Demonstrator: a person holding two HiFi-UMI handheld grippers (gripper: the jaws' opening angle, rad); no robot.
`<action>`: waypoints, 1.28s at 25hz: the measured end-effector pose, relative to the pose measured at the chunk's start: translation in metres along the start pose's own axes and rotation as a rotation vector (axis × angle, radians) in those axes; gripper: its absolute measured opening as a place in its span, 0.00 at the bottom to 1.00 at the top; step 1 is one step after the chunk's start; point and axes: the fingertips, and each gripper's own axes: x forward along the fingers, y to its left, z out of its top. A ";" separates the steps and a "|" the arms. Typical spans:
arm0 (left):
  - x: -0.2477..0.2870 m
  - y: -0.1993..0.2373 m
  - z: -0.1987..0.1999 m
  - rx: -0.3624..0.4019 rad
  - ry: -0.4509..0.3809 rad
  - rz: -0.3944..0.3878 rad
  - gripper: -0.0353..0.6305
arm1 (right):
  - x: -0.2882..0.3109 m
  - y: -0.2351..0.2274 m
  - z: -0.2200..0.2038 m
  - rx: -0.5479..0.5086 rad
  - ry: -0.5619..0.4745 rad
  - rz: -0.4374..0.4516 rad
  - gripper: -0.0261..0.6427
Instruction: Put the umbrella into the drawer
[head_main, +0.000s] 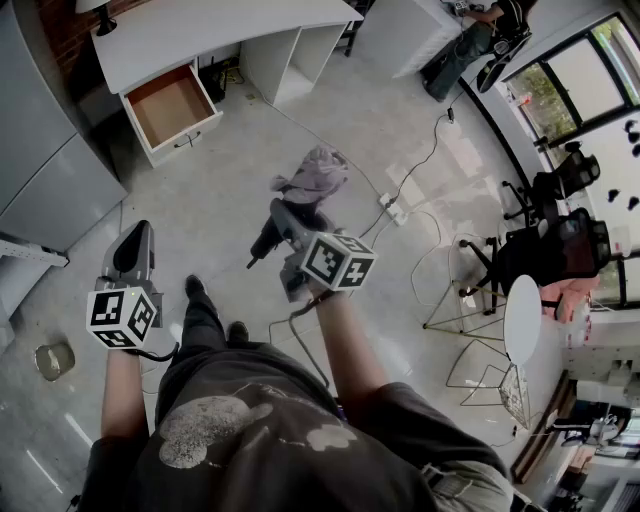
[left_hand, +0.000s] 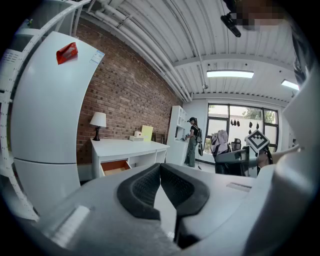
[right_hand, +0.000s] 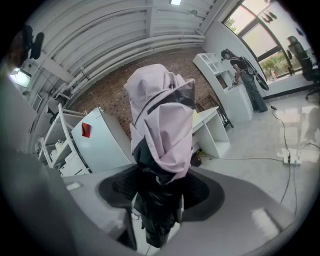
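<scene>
Lilac folded fabric umbrella (right_hand: 161, 120) with black handle: clamped in my right gripper (right_hand: 159, 196), well apart from open wood-lined drawer (head_main: 168, 106) of white desk (head_main: 215, 35) | left gripper (left_hand: 161, 172): pressed together, empty | next: I'd align it lengthwise over drawer, lower before releasing.

left gripper (head_main: 134, 238), lower left: grey shell, black pads (left_hand: 145, 189), black-and-white marker cube (head_main: 123, 317) | right gripper (head_main: 283, 215), centre: same, black cable (head_main: 300, 345) | T-shirt (head_main: 300, 450): dark grey, pale print (head_main: 200, 430) | trousers (head_main: 200, 335), shoes (head_main: 194, 286): dark
</scene>
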 end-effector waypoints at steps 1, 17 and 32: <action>0.000 -0.001 0.001 0.000 0.000 -0.003 0.07 | -0.001 0.001 0.001 0.001 -0.002 0.000 0.40; -0.027 -0.007 0.007 0.006 -0.025 0.024 0.07 | -0.013 0.013 -0.008 -0.018 0.013 0.008 0.40; -0.029 0.017 0.009 0.026 -0.025 0.040 0.07 | 0.012 0.024 -0.008 0.005 0.018 0.048 0.40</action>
